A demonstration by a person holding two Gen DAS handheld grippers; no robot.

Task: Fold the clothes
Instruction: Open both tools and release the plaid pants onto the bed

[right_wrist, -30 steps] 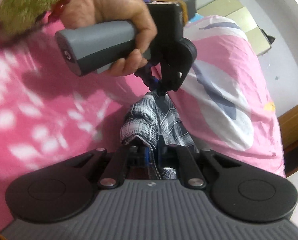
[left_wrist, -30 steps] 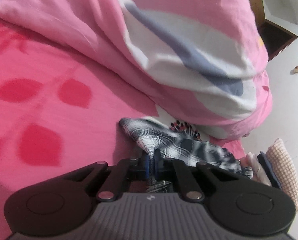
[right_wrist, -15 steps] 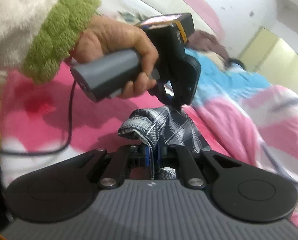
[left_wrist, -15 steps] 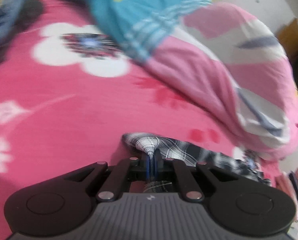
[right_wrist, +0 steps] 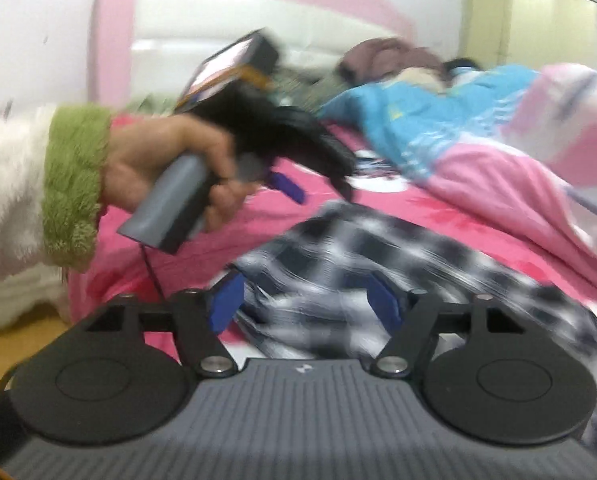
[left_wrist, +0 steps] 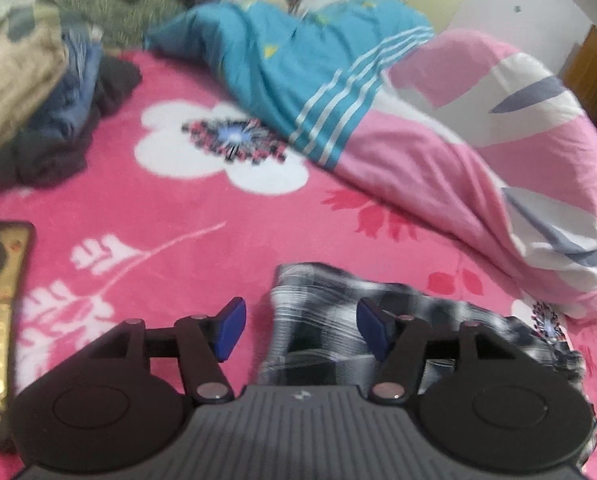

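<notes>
Both grippers' fingers (left_wrist: 228,330) opening

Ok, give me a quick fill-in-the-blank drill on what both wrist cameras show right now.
1. The black-and-white plaid garment lies on a ____ floral bedspread.
2. The left gripper has blue pads that stand ____ of the cloth.
3. The sleeve cuff is ____.

Missing: pink; clear; green
</notes>
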